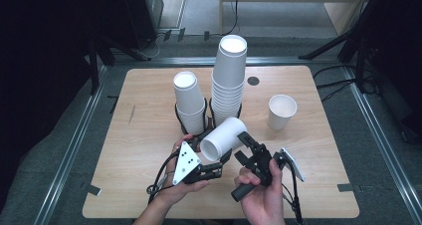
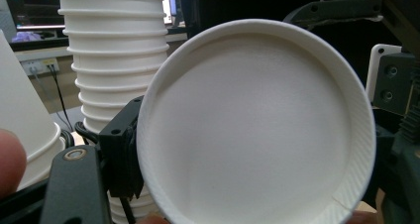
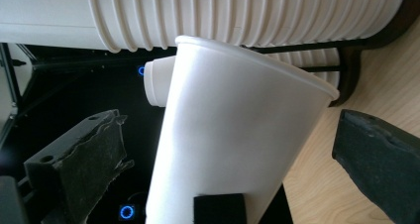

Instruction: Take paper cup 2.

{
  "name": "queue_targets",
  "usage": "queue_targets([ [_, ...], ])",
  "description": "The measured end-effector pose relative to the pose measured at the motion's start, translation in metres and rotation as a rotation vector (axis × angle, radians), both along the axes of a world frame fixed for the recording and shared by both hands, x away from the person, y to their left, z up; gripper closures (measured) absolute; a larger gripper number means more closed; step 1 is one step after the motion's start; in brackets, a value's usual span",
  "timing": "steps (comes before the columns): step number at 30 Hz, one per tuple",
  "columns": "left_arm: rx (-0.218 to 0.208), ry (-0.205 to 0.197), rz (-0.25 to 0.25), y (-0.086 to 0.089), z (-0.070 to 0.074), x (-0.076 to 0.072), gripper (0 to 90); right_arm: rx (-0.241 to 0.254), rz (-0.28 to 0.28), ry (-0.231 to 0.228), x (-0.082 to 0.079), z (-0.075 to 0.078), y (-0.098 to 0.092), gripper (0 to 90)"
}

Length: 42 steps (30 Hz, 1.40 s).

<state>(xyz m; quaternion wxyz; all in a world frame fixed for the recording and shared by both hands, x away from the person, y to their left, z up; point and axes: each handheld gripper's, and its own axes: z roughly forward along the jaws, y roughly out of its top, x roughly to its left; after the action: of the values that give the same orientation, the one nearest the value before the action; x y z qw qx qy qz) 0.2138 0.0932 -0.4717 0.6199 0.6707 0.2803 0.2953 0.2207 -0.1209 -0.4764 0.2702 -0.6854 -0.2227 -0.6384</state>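
A white paper cup (image 1: 224, 138) is held on its side above the table's front middle, with its mouth towards the person. My left gripper (image 1: 222, 161) is shut on the lower rim of this cup. In the left gripper view the cup's open mouth (image 2: 257, 125) faces the camera, and one black jaw presses the rim at the left. My right gripper (image 1: 245, 148) stands open at the cup's base end. In the right gripper view the cup (image 3: 233, 144) lies between the two wide-apart jaws, and neither pad touches it.
Two stacks of white cups stand in black holders behind the held cup: a short stack (image 1: 189, 103) and a tall stack (image 1: 230, 80). A single upright cup (image 1: 281, 112) stands at the right. The wooden table (image 1: 144, 120) has bare room at its left.
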Motion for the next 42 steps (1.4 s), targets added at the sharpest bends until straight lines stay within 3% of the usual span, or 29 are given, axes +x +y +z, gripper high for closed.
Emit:
queue_targets([
  [9, -0.001, -0.003, -0.001, 0.000, 0.000, 0.000, 22.8, 0.054, 0.008, 0.048, 0.008, -0.004, 0.008, 0.0],
  [18, 0.000, -0.004, -0.006, 0.000, 0.000, -0.001, 22.8, 0.067, 0.006, 0.068, 0.013, -0.008, 0.012, 0.0],
  [42, -0.002, -0.008, -0.020, 0.000, 0.001, -0.003, 22.9, 0.098, 0.016, 0.079, 0.027, -0.010, 0.024, 0.4],
])
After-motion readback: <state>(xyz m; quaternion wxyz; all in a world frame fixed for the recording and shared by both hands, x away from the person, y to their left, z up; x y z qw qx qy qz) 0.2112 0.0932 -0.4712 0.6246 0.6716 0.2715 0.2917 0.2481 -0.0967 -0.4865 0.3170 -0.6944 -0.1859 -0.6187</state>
